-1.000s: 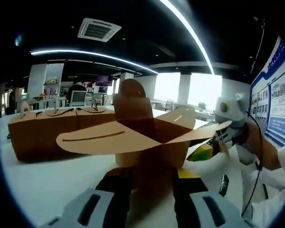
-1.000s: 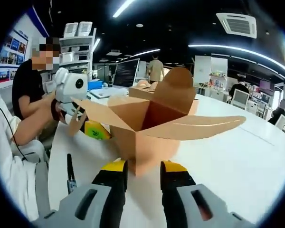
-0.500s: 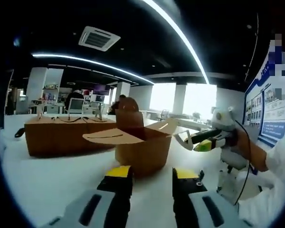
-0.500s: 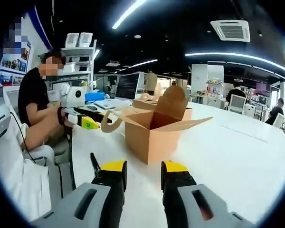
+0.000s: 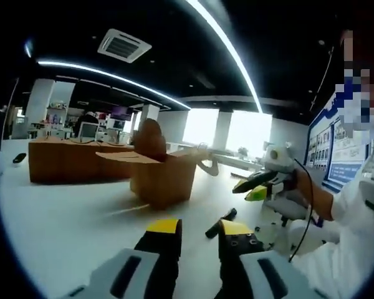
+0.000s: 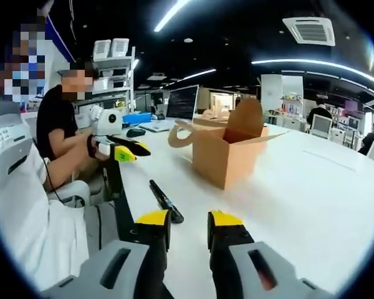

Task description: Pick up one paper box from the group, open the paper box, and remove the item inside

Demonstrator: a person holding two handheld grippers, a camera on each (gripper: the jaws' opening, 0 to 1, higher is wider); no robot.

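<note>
Two empty grippers (image 5: 196,229) (image 6: 187,219), opened paper box (image 5: 161,177) (image 6: 227,157) well ahead

A white tabletop (image 6: 311,187) spreads across the lower half of the right gripper view. On it, just left of centre, lies a dark pen-like stick (image 6: 166,201), slanting toward the lower right. At the left of that frame a seated person in a black top (image 6: 55,121) sits by the tabletop's edge. Behind, at centre, stands a dark monitor (image 6: 182,102); white shelving (image 6: 110,65) rises at upper left. A ceiling vent (image 6: 310,30) sits at upper right.
</note>
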